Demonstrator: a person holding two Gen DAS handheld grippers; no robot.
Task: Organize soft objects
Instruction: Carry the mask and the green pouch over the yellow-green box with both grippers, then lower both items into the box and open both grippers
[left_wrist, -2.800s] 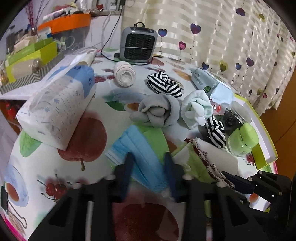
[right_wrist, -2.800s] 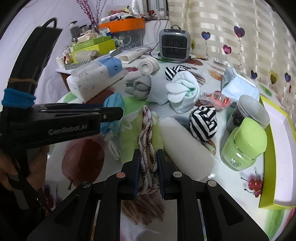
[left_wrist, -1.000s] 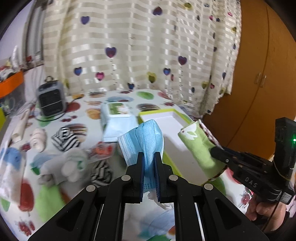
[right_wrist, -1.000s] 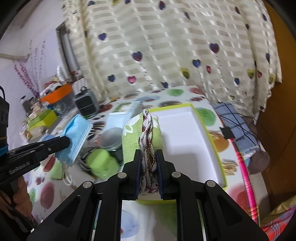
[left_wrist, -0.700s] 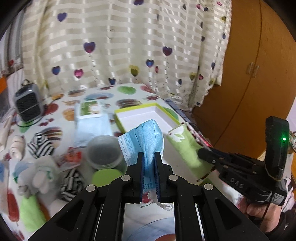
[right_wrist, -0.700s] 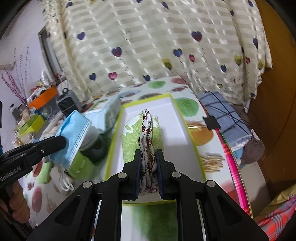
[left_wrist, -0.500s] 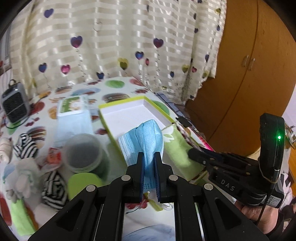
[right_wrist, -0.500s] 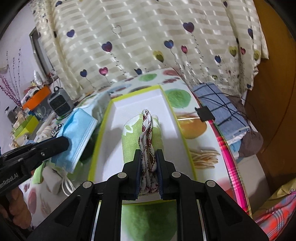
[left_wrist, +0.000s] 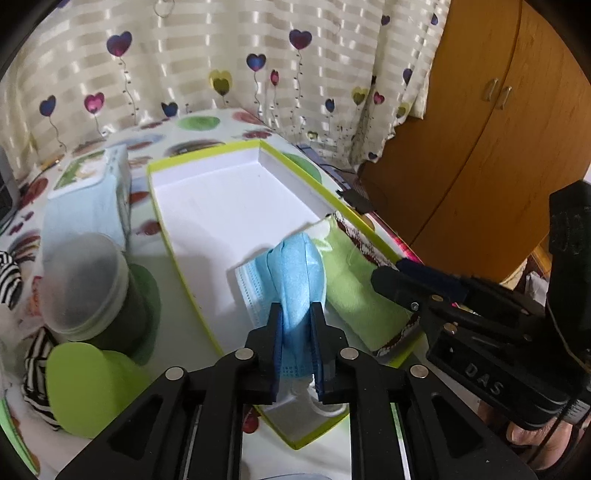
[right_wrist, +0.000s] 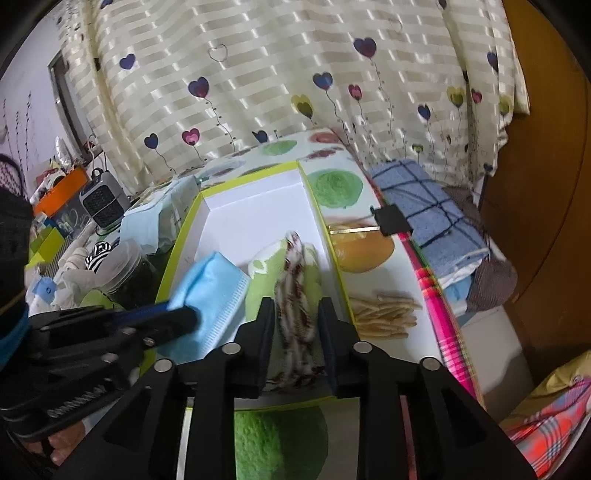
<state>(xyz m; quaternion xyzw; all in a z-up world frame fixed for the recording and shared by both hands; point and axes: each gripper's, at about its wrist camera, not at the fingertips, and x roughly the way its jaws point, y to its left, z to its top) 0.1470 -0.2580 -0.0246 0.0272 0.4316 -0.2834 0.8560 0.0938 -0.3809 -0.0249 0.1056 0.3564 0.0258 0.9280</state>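
Fruit-print tablecloth (right_wrist: 332, 184) over the table, heart-print curtain (left_wrist: 229, 55) behind, wooden cabinet (left_wrist: 498, 155) to the right. White tray with a lime-green rim (left_wrist: 221, 206) lies lengthwise on the cloth, far end toward the curtain. Left gripper (left_wrist: 295, 325) comes in low over the tray's near end, fingers clamped narrow on a folded blue face mask (left_wrist: 291, 273); the mask sticks forward over the tray floor, white ear loop hanging under the fingers. Can't tell if the mask touches the floor. Right gripper (right_wrist: 295, 325) sits just beside it on the right, fingers set wider either side of a green cloth with red-and-white patterned trim (right_wrist: 295, 280); the right wrist view shows gaps between pads and cloth, so loose or just off it, cloth lying in the tray against the right wall. Mask and cloth side by side, touching or nearly. Far half of the tray floor is bare white. Left of the tray, close to its rim: dark jar with a frosted lid (left_wrist: 85, 288), lime-green lid (left_wrist: 85, 391) in front of it, black-and-white striped socks (left_wrist: 33, 365), pack of masks (left_wrist: 88, 195) farther back. Right of the tray: a strip of cloth, then a pink plaid edge (right_wrist: 432, 306), blue checked towel (right_wrist: 424, 206) beyond it.
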